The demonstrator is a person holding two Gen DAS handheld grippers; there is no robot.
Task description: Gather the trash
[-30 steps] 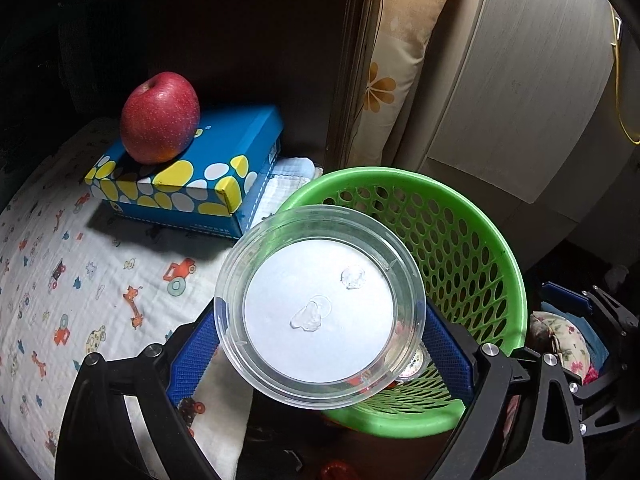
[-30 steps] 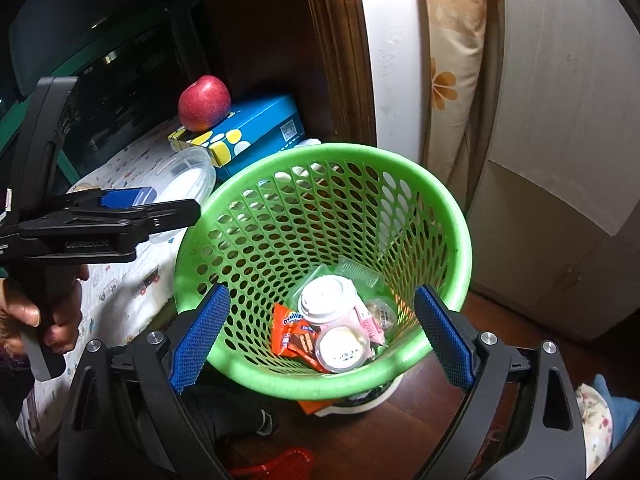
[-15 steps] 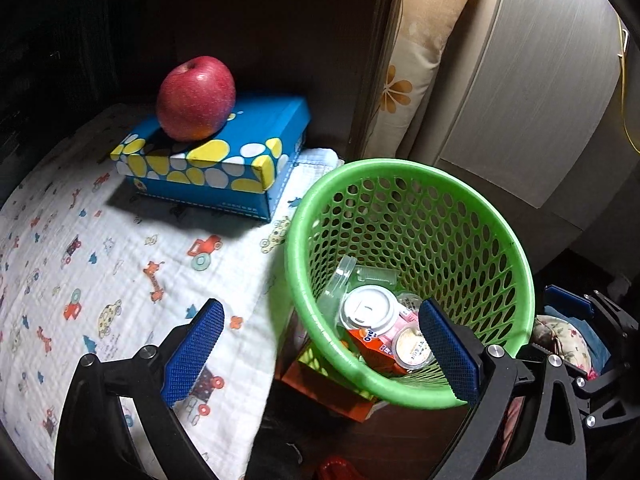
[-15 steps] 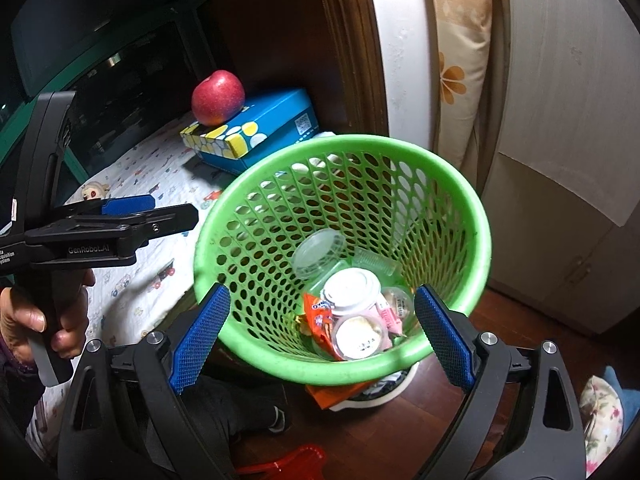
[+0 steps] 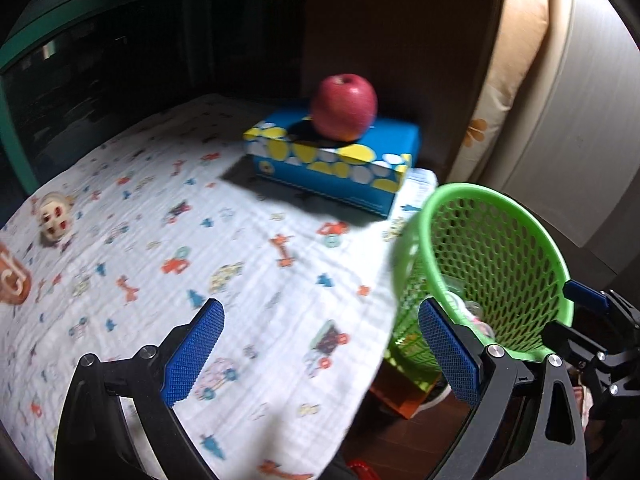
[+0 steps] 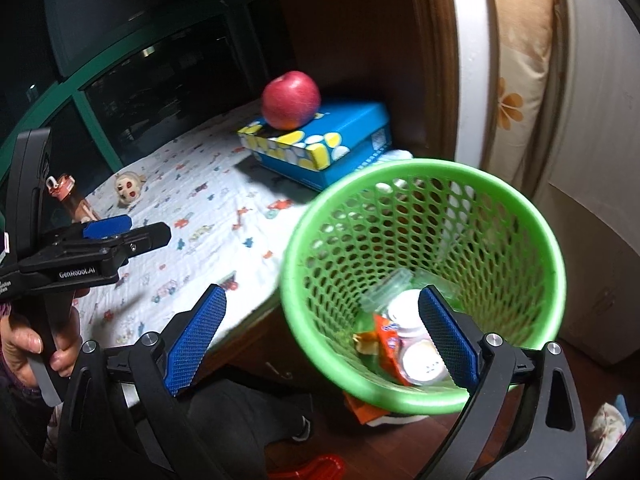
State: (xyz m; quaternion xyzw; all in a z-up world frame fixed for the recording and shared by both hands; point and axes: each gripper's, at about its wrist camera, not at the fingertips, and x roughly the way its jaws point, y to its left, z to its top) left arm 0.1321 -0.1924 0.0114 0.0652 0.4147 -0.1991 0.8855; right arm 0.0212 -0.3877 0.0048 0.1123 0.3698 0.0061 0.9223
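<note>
Green basket: glossy moulded plastic w/ perforated mesh wall, smooth rim. Inside: clear plastic tub, shiny orange foil-like wrapper, white smooth lids. Counter cloth: matt woven cotton-look, crinkled texture, printed. Tissue box: printed cardboard, slight sheen. Apple: waxy, glossy skin. Left claw & right claw: matt black plastic arms, metal rivets, blue knurled rubbery pads. Floor: dark polished wood.
</note>
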